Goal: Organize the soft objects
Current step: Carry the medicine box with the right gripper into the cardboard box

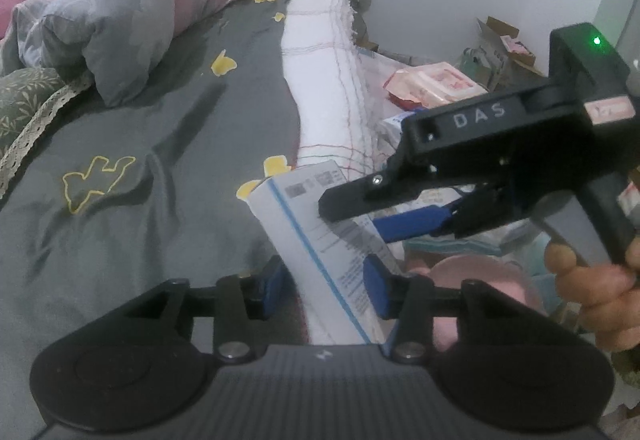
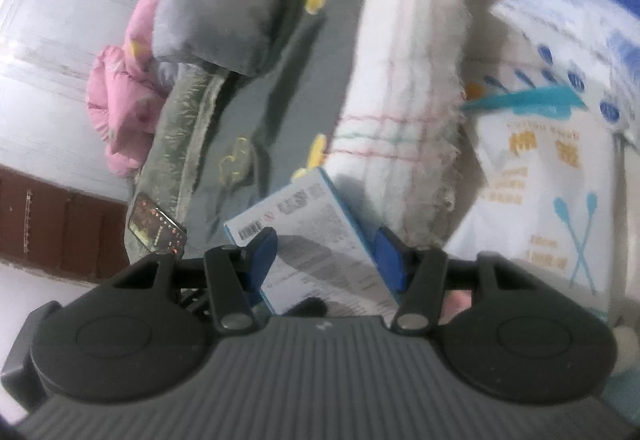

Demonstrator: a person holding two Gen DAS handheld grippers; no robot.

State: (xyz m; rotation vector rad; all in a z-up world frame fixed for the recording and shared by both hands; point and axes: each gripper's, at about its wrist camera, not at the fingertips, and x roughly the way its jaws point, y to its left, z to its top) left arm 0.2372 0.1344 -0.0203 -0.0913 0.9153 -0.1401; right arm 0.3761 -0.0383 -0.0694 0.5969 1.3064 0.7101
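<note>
Right now the white-and-blue box (image 1: 320, 236) stands tilted at the edge of the bed (image 1: 140, 168), leaning beside the white blanket (image 1: 320, 72) that hangs over that edge. The left gripper (image 1: 326, 282) has its jaws partly open on either side of the box; whether the pads press it I cannot tell. The right gripper (image 2: 326, 260), seen from the left wrist (image 1: 360, 208), reaches in from the side, jaws spread around the same box, not clearly clamped. A grey-and-pink quilt (image 1: 120, 20) lies bunched toward the bed's far corner.
</note>
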